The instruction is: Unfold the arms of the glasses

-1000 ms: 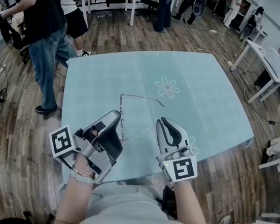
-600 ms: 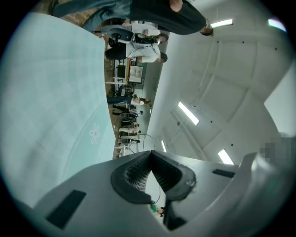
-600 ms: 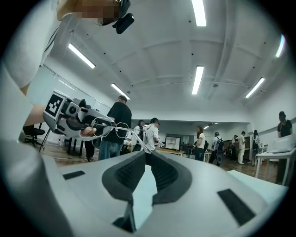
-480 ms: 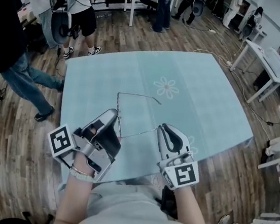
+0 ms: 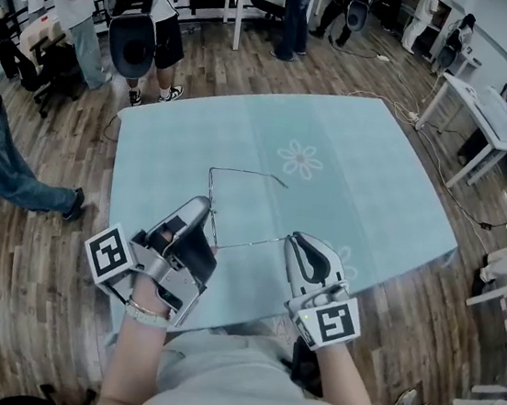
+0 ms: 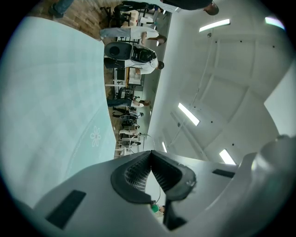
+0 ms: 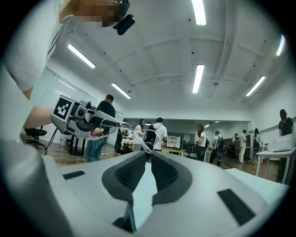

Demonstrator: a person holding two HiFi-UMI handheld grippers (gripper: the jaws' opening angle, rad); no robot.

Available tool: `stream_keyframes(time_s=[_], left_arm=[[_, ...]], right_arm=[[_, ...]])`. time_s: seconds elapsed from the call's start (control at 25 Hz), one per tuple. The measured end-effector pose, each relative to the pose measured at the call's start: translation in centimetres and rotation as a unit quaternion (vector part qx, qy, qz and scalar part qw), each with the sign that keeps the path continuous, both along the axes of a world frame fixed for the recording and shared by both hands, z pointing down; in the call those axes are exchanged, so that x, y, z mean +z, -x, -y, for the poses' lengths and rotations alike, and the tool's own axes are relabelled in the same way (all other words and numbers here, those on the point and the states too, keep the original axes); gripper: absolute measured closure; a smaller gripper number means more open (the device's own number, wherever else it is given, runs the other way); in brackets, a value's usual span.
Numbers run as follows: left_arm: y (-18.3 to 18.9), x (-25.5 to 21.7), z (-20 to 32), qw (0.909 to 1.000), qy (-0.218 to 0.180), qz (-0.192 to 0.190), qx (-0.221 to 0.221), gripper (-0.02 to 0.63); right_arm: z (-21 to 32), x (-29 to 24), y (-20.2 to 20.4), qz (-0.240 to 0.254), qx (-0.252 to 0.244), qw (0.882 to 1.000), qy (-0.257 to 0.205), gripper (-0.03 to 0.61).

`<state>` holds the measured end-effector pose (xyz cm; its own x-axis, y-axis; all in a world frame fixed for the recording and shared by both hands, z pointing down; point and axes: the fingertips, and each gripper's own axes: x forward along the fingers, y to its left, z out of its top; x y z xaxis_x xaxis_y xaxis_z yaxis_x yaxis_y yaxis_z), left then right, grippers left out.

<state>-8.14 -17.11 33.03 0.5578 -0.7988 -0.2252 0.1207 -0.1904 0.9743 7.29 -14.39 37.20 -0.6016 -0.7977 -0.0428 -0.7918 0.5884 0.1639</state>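
Head view: glasses (image 5: 243,172) are pinched at the front by left gripper (image 5: 207,206); near arm (image 5: 253,241), running rightward, is clamped by right gripper (image 5: 291,239).

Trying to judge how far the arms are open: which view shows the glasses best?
The head view: the whole glasses show from above against the table. The right gripper view shows only wire running from its jaws; the left gripper view, a sliver at its tips.
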Motion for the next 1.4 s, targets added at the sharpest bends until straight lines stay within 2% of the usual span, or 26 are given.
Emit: stream_keyframes(time_s=[0.4,0.8,1.4], left_arm=[[-0.3,0.0,0.0,0.9999,-0.008,-0.002,0.01,0.604],[0.0,0.4,0.2,1.0,-0.006,0.001,0.004,0.604],[0.3,1.4,0.7,0.9996,-0.025,-0.003,-0.017,0.604]], right_arm=[[0.5,0.2,-0.2,-0.002,0.01,1.0,0.011,0.537],[0.4,0.6,-0.5,0.001,0.008,0.999,0.032,0.448],[0.1,-1.2,-0.1,0.027,0.007,0.999,0.03,0.446]])
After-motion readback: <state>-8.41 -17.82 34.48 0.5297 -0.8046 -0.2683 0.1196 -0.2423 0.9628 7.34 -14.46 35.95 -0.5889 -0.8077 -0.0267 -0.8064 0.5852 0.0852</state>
